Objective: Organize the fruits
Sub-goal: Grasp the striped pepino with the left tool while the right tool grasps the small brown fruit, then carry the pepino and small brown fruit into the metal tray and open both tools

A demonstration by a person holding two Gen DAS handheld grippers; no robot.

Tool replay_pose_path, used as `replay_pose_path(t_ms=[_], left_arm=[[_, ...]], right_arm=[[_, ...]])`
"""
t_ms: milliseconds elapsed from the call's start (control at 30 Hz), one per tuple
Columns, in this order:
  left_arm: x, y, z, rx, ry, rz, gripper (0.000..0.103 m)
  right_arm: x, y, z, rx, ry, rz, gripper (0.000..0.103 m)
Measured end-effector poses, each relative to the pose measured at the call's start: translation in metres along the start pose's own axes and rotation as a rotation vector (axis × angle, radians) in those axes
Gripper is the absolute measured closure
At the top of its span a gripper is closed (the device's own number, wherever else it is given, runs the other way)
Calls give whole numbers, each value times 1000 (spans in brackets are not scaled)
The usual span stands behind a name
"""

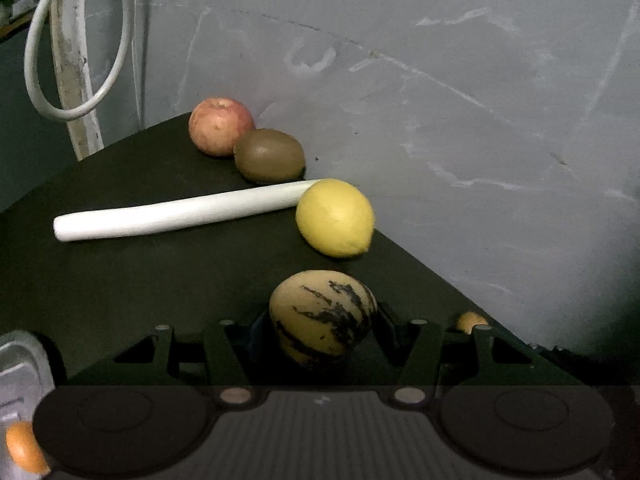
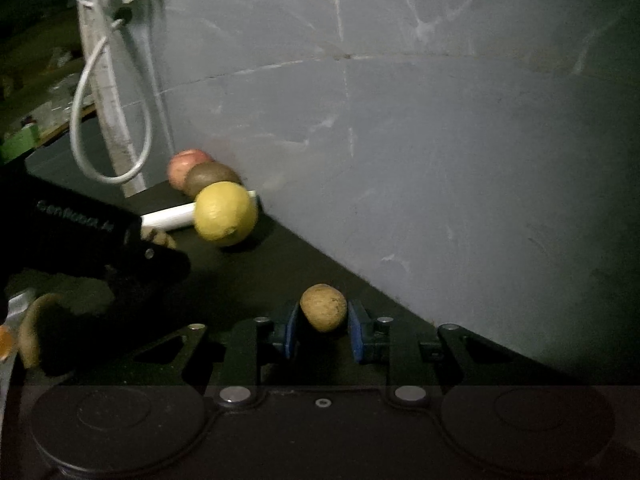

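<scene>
In the left wrist view an apple (image 1: 221,126), a kiwi (image 1: 269,155) and a lemon (image 1: 335,217) stand in a row along the grey wall on the black table (image 1: 120,288). My left gripper (image 1: 323,320) is shut on a yellow pepino melon with dark stripes (image 1: 323,316). In the right wrist view my right gripper (image 2: 323,326) has its blue pads (image 2: 357,330) against a small tan round fruit (image 2: 323,307). The lemon (image 2: 225,213), kiwi (image 2: 211,177) and apple (image 2: 186,166) show beyond it. The left gripper's body (image 2: 92,236) is at the left.
A white leek stalk (image 1: 180,210) lies across the table behind the lemon. A white cable loop (image 1: 76,48) hangs at the back left. A metal tray (image 1: 20,372) with an orange fruit (image 1: 24,446) sits at the near left. The grey wall (image 1: 480,120) bounds the right.
</scene>
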State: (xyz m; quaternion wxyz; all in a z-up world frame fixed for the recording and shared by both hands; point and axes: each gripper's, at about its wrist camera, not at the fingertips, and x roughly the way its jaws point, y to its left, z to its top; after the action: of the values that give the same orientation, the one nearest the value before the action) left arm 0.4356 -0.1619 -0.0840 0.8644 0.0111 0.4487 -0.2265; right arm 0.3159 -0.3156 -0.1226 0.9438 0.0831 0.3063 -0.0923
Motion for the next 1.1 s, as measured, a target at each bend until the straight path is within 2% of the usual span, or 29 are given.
replay_pose_path(t_ms=[167, 400, 833, 1100], left_arm=[[-33, 0, -16, -63, -51, -7, 44], [-99, 9, -50, -134, -123, 15, 44], [-220, 65, -146, -321, -193, 176, 44], [-257, 101, -209, -462, -179, 250, 44]], right_arm=[[-30, 7, -5, -39, -13, 50, 75], [-76, 36, -16, -102, -20, 124, 75], [-155, 109, -48, -237, -23, 292, 75], [-186, 148, -78, -327, 5, 389, 75]])
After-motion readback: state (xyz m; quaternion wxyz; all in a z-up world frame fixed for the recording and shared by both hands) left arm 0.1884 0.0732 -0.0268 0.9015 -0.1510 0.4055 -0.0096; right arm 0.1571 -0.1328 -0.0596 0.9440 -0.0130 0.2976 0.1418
